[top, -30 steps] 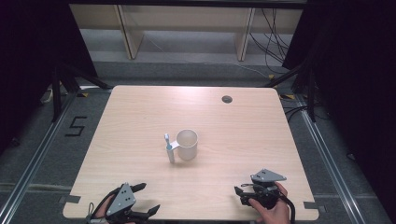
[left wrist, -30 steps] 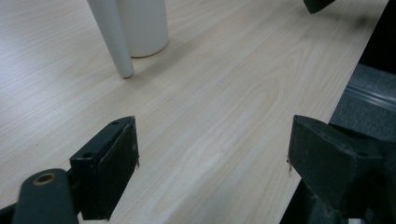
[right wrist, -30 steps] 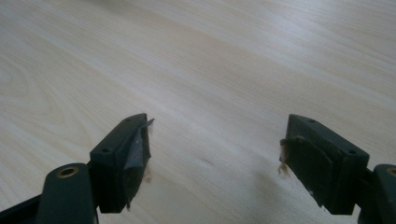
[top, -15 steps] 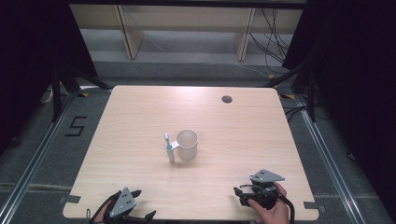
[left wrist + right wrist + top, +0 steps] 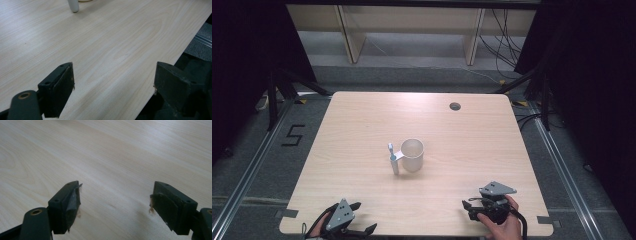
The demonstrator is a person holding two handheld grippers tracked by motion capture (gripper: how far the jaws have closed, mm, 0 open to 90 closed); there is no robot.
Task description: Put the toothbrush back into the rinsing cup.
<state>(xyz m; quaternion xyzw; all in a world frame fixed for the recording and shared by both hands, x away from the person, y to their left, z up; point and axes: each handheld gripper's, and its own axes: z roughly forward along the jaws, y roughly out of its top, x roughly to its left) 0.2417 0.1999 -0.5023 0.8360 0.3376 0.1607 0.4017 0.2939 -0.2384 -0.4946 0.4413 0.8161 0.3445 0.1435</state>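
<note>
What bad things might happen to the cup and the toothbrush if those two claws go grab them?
1. The toothbrush lies close beside the cup, apparently against its handle. A wide-open gripper reaching for one may bump the other.
2. The cup stands upright and looks light, so a sideways nudge might tip it.
3. The left gripper sits at the table edge, one jaw past it, and could catch the rim moving forward.

Pale wood-grain rectangular table (image 5: 362, 130), rounded corners, small dark round cable hole (image 5: 455, 106) near far edge. Near centre: a translucent white plastic cup (image 5: 412, 155); white toothbrush (image 5: 392, 159) upright, touching the cup's left side.
</note>
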